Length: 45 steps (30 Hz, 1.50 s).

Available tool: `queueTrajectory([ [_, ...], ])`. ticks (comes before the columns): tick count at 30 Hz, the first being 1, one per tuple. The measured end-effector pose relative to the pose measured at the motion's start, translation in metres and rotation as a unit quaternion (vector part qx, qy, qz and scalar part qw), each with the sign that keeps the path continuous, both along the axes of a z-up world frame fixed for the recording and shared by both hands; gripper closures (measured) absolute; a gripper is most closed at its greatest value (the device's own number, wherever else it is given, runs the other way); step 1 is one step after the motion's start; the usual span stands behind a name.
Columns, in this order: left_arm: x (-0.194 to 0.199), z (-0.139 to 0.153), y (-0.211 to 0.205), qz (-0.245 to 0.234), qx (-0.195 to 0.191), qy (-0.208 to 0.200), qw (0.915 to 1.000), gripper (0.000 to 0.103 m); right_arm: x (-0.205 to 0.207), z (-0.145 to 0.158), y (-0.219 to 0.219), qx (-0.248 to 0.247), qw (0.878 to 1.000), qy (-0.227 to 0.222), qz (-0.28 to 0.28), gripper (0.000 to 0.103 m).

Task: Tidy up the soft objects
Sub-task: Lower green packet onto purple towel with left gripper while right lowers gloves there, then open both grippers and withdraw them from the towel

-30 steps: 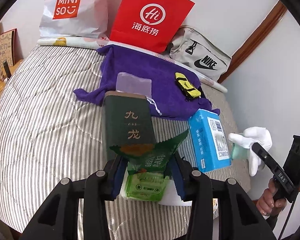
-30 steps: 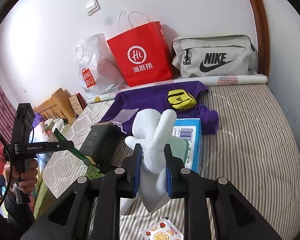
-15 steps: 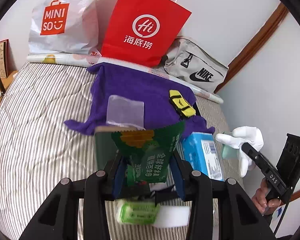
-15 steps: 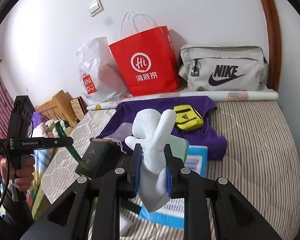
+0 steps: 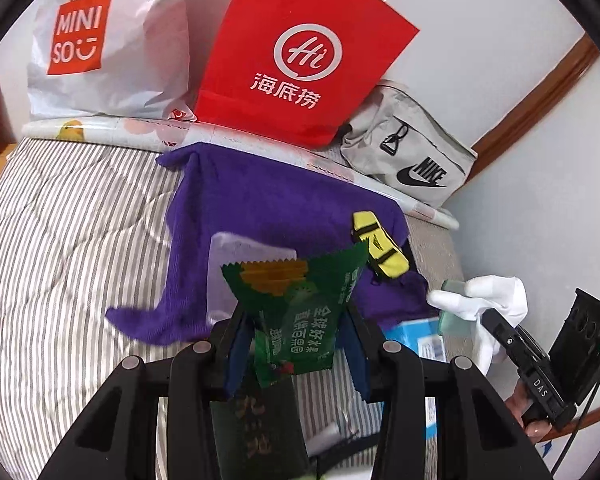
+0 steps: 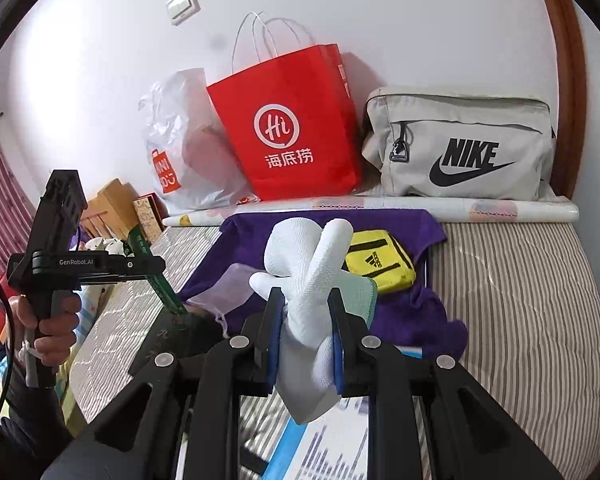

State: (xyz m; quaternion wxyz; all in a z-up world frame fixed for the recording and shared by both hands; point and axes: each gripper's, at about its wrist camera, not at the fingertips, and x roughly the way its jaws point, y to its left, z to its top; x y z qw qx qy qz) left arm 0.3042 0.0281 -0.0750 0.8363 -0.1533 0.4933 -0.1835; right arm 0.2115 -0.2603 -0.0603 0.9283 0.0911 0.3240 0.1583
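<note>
My left gripper (image 5: 296, 344) is shut on a green snack packet (image 5: 296, 292), held upright above the striped bed (image 5: 60, 240). In the right wrist view, my right gripper (image 6: 305, 312) is shut on a white glove (image 6: 300, 248) with a mint cuff. The glove's fingers stick up past the pads. A purple towel (image 5: 260, 200) lies spread ahead, with a yellow pouch (image 5: 380, 248) and a translucent drawstring pouch (image 5: 240, 252) on it. The left wrist view shows the right gripper and glove (image 5: 492, 292) at its right edge.
A dark green box (image 5: 256, 440) and a blue tissue pack (image 5: 416, 336) lie under the grippers. Against the wall stand a white Miniso bag (image 5: 100, 40), a red paper bag (image 5: 300, 52) and a grey Nike bag (image 5: 412, 160), with a rolled sheet (image 6: 500, 208) in front.
Both grippers have moved forward over the bed toward the purple towel, each keeping its load. The dark green box and blue pack have slipped beneath them.
</note>
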Motion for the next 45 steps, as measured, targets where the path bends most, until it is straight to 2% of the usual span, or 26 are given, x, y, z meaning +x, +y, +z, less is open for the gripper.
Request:
queueTrajectory([
  [13,0.060,-0.020,-0.009,0.003,0.014,0.024,0.9996,0.063,0.061,-0.026,-0.003,-0.033,0.999,0.025,-0.016,0.082],
  [24,0.108,-0.064,-0.022,-0.002,0.020,0.072,0.9972,0.063,0.109,-0.044,-0.006,-0.047,0.996,0.057,-0.041,0.082],
  [31,0.118,-0.084,-0.025,-0.001,0.030,0.094,0.9951,0.063,0.130,-0.056,-0.003,-0.054,0.994,0.082,-0.040,0.079],
  [34,0.120,-0.084,-0.027,-0.005,0.039,0.091,0.9950,0.061,0.135,-0.058,-0.003,-0.052,0.994,0.088,-0.040,0.079],
  [36,0.119,-0.082,-0.030,-0.008,0.055,0.081,0.9951,0.053,0.137,-0.060,-0.003,-0.048,0.994,0.092,-0.037,0.077],
  [37,0.119,-0.081,-0.031,-0.008,0.061,0.077,0.9951,0.044,0.137,-0.061,-0.004,-0.046,0.994,0.095,-0.034,0.074],
  [41,0.115,-0.072,-0.030,-0.004,0.071,0.053,0.9961,0.029,0.135,-0.061,-0.002,-0.040,0.995,0.092,-0.020,0.056],
  [45,0.108,-0.063,-0.029,0.005,0.092,0.043,0.9949,0.029,0.128,-0.054,0.001,-0.046,0.996,0.077,-0.016,0.045],
])
